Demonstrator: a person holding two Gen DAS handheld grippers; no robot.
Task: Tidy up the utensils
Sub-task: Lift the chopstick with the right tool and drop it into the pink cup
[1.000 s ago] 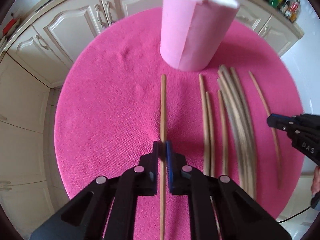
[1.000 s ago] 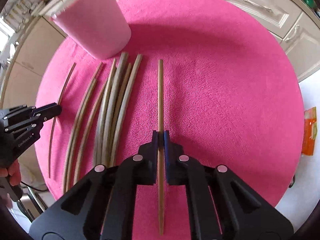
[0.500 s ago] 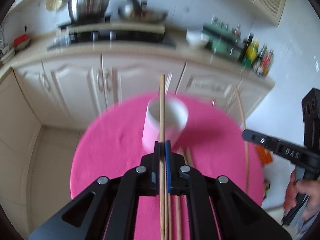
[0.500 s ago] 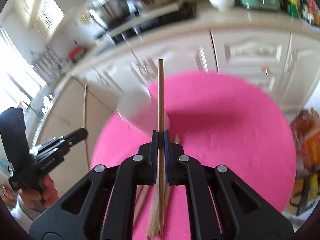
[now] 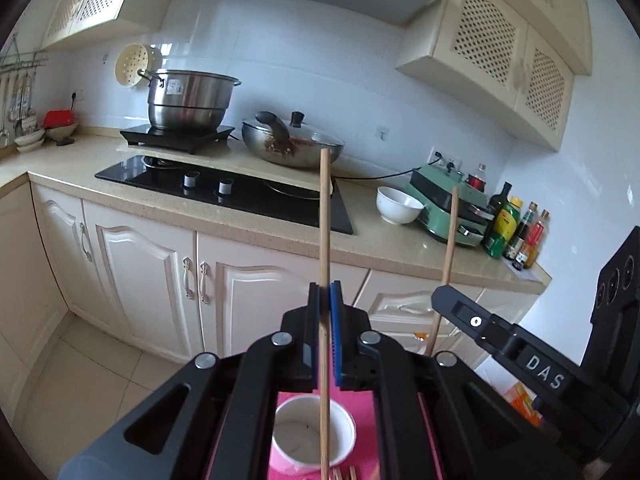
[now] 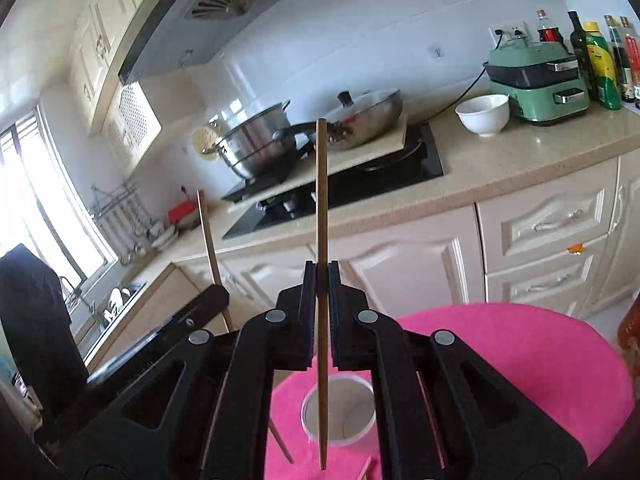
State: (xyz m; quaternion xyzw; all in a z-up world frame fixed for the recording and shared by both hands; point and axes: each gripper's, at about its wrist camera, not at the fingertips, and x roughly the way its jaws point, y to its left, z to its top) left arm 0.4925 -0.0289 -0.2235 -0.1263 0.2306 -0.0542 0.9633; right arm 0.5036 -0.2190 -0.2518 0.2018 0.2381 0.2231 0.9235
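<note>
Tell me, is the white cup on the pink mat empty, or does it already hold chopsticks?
Empty, as far as shown. Both wrist views look into the cup and show only its bare white inside; the chopstick crossing it is clamped above in the left gripper.

right gripper point(image 6: 320, 280): jaws clamped on a wooden chopstick point(image 6: 321, 208), held upright.
cup point(image 6: 339, 410): white, open-topped, on the pink round mat point(image 6: 520, 360), below the chopstick's lower end.
left gripper point(image 6: 208, 300): at frame left, gripping a second chopstick point(image 6: 208, 232).
backdrop: steel pot point(image 6: 252, 144), lidded wok point(image 6: 364, 114), white bowl point(image 6: 483, 114), green appliance point(image 6: 540, 84).
</note>
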